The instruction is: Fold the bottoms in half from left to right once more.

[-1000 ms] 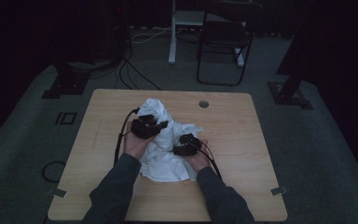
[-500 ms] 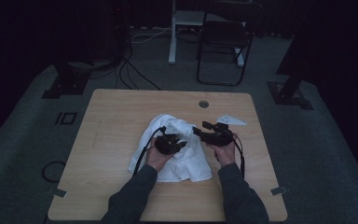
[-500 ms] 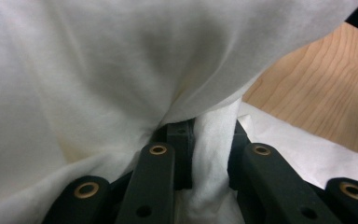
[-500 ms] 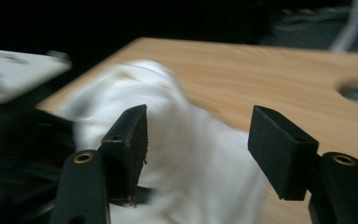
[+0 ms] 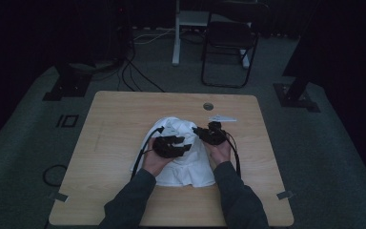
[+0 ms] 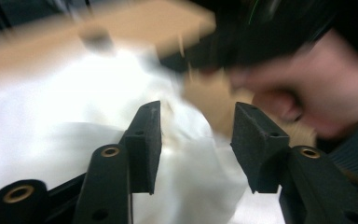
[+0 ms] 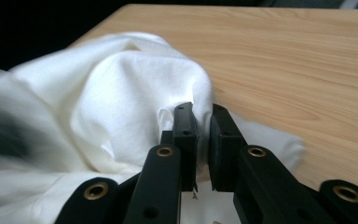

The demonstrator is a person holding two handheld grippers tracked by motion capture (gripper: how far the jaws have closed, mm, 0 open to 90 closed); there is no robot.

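Across the middle of the high view lies the wooden table (image 5: 124, 119), and on it, just below centre of the frame, a white cloth (image 5: 190, 164) sits bunched into a soft mound. Both forearms come up from the bottom edge to meet it.

Judging from how things lie, the main risk is an uneven pull: only one side of the cloth is pinched, so lifting or spreading it now could drag the whole mound sideways toward the right of the frame, or let the thin fold slip out of the pinch, because so little fabric is caught.

The right gripper (image 7: 201, 122) has just been closing, and its jaws are clenched on a small fold at the cloth's right edge, the fabric puckering up around the pads. The left gripper (image 6: 196, 140) has just been opening; its jaws stand about half apart over the cloth with nothing pressed between them, released, though the blur there hides whether the pads (image 6: 145, 142) brush the fabric.
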